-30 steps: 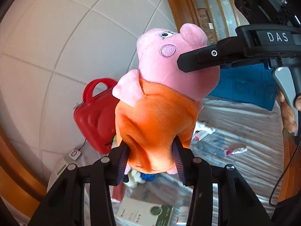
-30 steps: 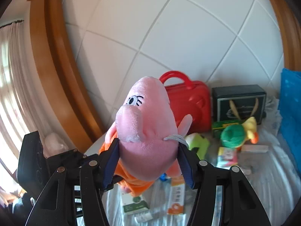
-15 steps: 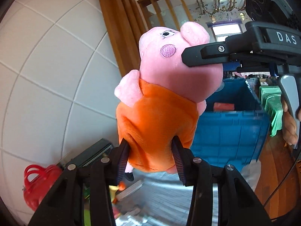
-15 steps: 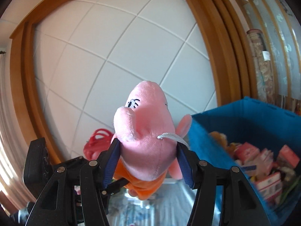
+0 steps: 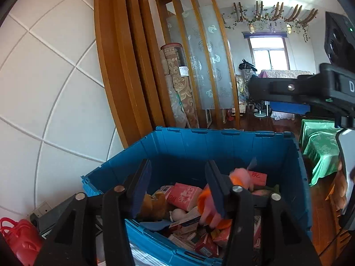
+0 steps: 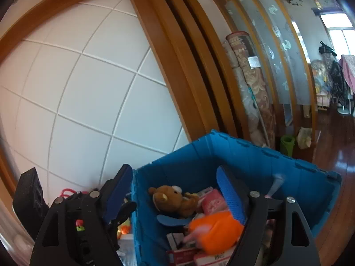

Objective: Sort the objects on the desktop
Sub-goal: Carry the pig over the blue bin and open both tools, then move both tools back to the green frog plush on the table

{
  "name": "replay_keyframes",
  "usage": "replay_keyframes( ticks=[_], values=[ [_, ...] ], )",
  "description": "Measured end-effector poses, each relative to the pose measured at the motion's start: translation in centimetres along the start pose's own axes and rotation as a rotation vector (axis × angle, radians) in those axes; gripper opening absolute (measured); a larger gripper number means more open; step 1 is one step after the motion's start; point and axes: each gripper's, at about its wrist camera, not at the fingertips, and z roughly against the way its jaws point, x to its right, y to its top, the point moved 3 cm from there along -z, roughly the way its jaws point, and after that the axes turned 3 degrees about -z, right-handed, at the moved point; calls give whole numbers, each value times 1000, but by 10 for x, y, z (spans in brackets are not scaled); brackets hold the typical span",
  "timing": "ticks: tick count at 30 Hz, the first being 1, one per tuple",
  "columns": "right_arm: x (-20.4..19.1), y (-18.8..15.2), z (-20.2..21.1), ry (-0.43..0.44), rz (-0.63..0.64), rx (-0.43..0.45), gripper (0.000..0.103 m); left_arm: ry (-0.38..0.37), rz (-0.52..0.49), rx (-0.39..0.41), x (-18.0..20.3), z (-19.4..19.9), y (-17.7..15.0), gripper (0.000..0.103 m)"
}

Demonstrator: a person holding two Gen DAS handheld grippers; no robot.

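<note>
The big blue crate (image 5: 221, 146) stood against the white panelled wall (image 5: 44, 88), beside the wooden door frame (image 5: 124, 66), and both grippers hung over its open top. Inside lay a jumble of pink and red cartons (image 5: 187, 196), a brown teddy bear (image 6: 173, 201) lying on its back near the left wall of the crate, and a dark blue flat piece (image 6: 173, 220) just under the bear.

The pig plush (image 6: 215, 232), pink with an orange dress, was in the crate among the cartons, blurred in both views. Neither gripper had hold of it. In the left wrist view it showed partly behind the left gripper's (image 5: 177, 190) right finger, orange and pink smeared together (image 5: 240, 178).

The left gripper's jaws had just been opening and stood spread, with nothing pinched between them; only the crate's contents showed through the gap. The right gripper's (image 6: 175, 197) jaws had just been opening too and stood wider still, one finger outside the crate's left wall and the other over its inside, the pads pressing on nothing. In the left wrist view the right gripper reached in from the right edge, a person's hand (image 5: 340, 190) on its handle.

A red case (image 5: 20, 241) sat low at the left, on the table beside the crate.
</note>
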Motion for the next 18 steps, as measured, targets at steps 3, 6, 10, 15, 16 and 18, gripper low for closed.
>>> replay_keyframes(
  ticks=[3, 6, 10, 15, 16, 18],
  values=[
    [12, -4, 18, 5, -15, 40, 100, 32, 14, 10, 0, 8, -11, 79],
    [16, -13, 26, 11, -25, 46, 102, 45, 26, -17, 0, 7, -20, 79],
    [6, -31, 31, -2, 14, 37, 103, 90, 61, -50, -13, 21, -40, 79],
    [-14, -55, 29, 24, 85, 36, 103, 189, 118, -73, -30, 57, -84, 79],
    [-20, -59, 30, 40, 95, 44, 103, 204, 130, -82, -33, 64, -94, 79],
    [-35, -68, 32, 69, 129, 74, 103, 247, 142, -106, -42, 74, -113, 79]
  ],
)
